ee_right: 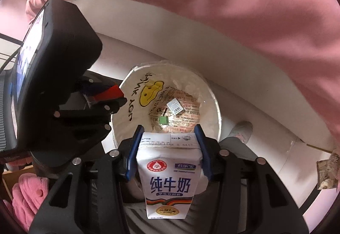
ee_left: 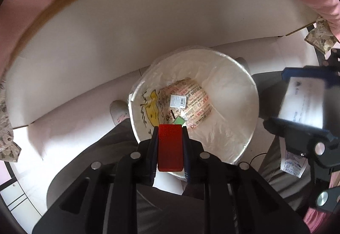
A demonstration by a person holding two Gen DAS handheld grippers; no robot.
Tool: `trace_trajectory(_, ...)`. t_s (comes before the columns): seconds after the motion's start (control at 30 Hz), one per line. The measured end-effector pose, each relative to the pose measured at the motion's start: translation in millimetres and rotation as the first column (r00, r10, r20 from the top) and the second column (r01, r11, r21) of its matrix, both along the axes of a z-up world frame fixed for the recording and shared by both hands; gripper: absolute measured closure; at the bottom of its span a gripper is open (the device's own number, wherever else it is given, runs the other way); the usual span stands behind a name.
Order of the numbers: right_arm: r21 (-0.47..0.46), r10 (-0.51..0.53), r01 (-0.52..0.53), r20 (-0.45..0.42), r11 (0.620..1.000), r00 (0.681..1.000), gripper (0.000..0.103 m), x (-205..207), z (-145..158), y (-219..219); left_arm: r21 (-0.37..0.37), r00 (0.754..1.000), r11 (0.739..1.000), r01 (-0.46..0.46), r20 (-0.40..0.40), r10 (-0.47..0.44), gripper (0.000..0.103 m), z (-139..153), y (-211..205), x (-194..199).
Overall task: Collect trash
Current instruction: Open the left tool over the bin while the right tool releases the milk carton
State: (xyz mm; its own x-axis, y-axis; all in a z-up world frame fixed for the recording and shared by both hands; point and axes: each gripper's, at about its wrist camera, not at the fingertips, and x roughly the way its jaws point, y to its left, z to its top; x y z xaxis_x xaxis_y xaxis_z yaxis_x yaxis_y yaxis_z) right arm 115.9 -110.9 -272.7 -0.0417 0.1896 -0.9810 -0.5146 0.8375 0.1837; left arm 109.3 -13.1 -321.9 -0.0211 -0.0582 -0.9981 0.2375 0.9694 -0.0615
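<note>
Trash is basically at the bin [ee_left: 240,89] now: our left gripper [ee_left: 170,127] clamps a red block [ee_left: 170,146] over its 6 o'clock rim, our right gripper [ee_right: 169,134] squeezes a milk carton [ee_right: 169,172] likewise, so next we'd guess both just let go.

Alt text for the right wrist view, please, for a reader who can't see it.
The right tongs grip a white milk carton above a lined white trash bin that already holds scraps. At left, the left tongs clamp a red block over the bin's rim; pink fabric fills the top.
</note>
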Motion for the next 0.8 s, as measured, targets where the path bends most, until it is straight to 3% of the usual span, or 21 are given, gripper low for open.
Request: trace_trajectory(0.8, 0.015, -0.149, 0.150, -0.088, 0.989, 0.985, 0.054, 24.1, -92.0, -7.4, -0.016, 0.983, 0.995, -0.100, -0.155, 0.097, 0.081, -85.1, -1.4, 17.4)
